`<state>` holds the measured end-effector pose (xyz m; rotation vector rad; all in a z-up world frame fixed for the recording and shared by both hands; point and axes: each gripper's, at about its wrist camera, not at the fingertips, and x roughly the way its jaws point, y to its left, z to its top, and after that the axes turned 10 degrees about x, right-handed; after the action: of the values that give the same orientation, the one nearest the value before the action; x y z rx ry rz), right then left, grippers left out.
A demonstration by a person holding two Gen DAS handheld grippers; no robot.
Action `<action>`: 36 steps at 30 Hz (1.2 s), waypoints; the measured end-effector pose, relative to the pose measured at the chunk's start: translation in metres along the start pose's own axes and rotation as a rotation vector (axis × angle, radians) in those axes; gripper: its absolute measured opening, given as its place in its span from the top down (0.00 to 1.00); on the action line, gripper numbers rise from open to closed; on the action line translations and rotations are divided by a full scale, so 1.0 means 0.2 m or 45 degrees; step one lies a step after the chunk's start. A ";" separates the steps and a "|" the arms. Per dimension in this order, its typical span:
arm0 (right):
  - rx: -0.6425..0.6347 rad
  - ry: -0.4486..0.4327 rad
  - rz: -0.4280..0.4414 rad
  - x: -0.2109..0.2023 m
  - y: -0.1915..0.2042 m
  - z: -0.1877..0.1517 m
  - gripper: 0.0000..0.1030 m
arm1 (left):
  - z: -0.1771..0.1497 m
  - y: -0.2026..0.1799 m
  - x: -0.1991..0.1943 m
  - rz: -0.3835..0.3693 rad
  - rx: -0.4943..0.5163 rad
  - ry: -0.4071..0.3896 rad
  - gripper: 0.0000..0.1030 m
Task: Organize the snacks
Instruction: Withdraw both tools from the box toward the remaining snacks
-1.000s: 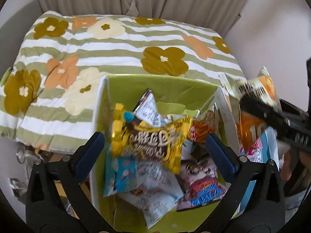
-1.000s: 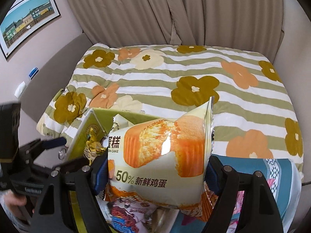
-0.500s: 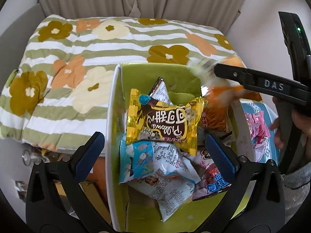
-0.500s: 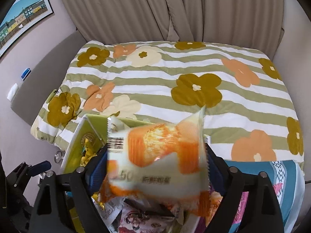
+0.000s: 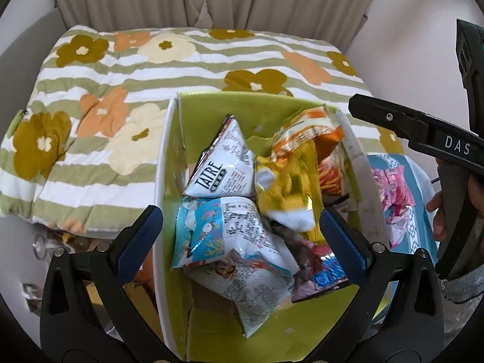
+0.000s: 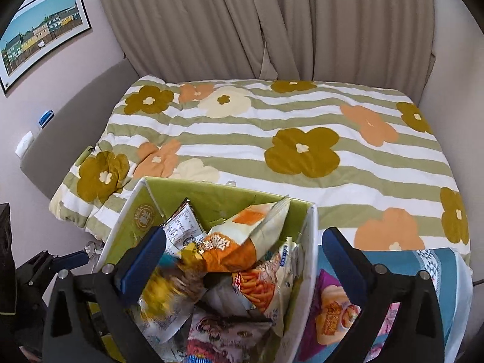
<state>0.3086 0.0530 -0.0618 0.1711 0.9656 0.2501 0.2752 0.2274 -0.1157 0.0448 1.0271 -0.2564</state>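
Note:
A green box with white rims (image 5: pixel 211 106) (image 6: pixel 224 196) holds several snack bags. The orange-and-white cake bag (image 6: pixel 242 236) (image 5: pixel 308 130) lies loose at the far side of the box, on top of the other bags. A blurred yellow bag (image 5: pixel 287 193) (image 6: pixel 160 296) tumbles in the box. A white TATRE bag (image 5: pixel 224 166) and a blue-and-white bag (image 5: pixel 217 233) lie in the box. My left gripper (image 5: pixel 239 242) is open and empty above the box. My right gripper (image 6: pixel 242 260) is open and empty above the box; it also shows in the left wrist view (image 5: pixel 423 133).
The box sits at the near edge of a bed with a striped flower quilt (image 6: pixel 272 139). To the right of the box, pink and purple snack packs (image 5: pixel 393 187) (image 6: pixel 332 311) lie on a blue cloth (image 6: pixel 438 272). Curtains (image 6: pixel 272 24) hang behind the bed.
My right gripper has opened and the cake bag has dropped from it into the box. The yellow bag has shifted and tumbled. My left gripper has moved closer over the box.

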 end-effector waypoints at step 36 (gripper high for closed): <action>0.029 -0.072 -0.009 -0.87 -1.30 -0.32 0.00 | -0.11 -1.53 0.03 -0.088 -0.004 -0.038 0.01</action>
<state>0.1970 -0.2426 -0.0262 0.1944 0.9132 0.2266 0.1877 -0.0659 -0.1065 0.0027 1.0005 -0.3173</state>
